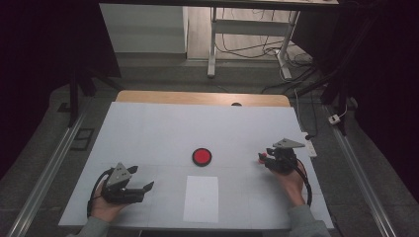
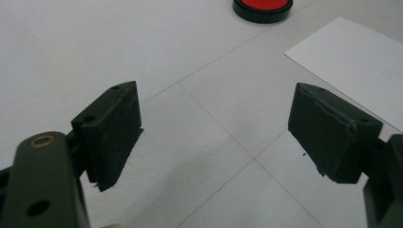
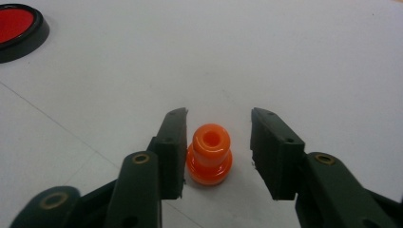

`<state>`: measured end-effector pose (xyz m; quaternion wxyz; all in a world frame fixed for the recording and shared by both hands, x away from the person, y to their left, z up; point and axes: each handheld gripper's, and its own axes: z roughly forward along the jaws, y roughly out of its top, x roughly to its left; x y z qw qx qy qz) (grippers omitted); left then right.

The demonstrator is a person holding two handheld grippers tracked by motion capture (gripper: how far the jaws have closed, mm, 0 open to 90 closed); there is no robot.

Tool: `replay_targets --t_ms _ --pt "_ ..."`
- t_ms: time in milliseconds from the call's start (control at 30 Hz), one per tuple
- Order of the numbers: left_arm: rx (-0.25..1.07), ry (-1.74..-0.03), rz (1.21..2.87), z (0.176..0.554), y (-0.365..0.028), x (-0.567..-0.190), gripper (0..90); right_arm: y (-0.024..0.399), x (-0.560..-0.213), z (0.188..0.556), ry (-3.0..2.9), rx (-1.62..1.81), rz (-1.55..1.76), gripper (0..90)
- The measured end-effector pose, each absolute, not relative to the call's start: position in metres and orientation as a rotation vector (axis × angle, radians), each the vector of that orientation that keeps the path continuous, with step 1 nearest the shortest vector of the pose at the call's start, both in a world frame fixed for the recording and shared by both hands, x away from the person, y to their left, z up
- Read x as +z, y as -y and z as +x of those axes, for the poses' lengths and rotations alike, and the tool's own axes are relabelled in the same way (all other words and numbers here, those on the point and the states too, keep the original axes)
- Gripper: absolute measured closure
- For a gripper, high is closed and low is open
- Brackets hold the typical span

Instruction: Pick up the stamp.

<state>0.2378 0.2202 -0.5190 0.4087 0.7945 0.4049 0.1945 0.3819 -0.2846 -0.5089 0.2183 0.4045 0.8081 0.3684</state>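
At lower centre of the right gripper view, the right gripper [image 3: 217, 142] fingers stand partly open around the orange peg [image 3: 209, 159], the left one touching; left gripper [image 2: 214, 128] gapes wide, empty.

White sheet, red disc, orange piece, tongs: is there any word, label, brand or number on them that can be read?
None can be read.
Sheet: a faint mark near its edge in the left gripper view, too small and pale to read.
Red disc: plain, no print.
Orange piece: plain, no print.
Left tongs and right tongs: no lettering on their black jaws.
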Motion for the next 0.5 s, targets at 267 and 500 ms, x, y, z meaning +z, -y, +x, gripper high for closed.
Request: replay_targets --t_ms 267,500 --pt "0.486 -1.021 2.004 0.2383 -0.2205 -0.5197 18.5 0.2834 -0.5115 0.3828 -2.26 1.023 1.115 65.6" --pt "0.484 -1.022 2.005 0.2384 -0.2205 -0.5198 18.5 0.2834 -0.5124 0.3834 -2.271 1.033 1.117 71.4"
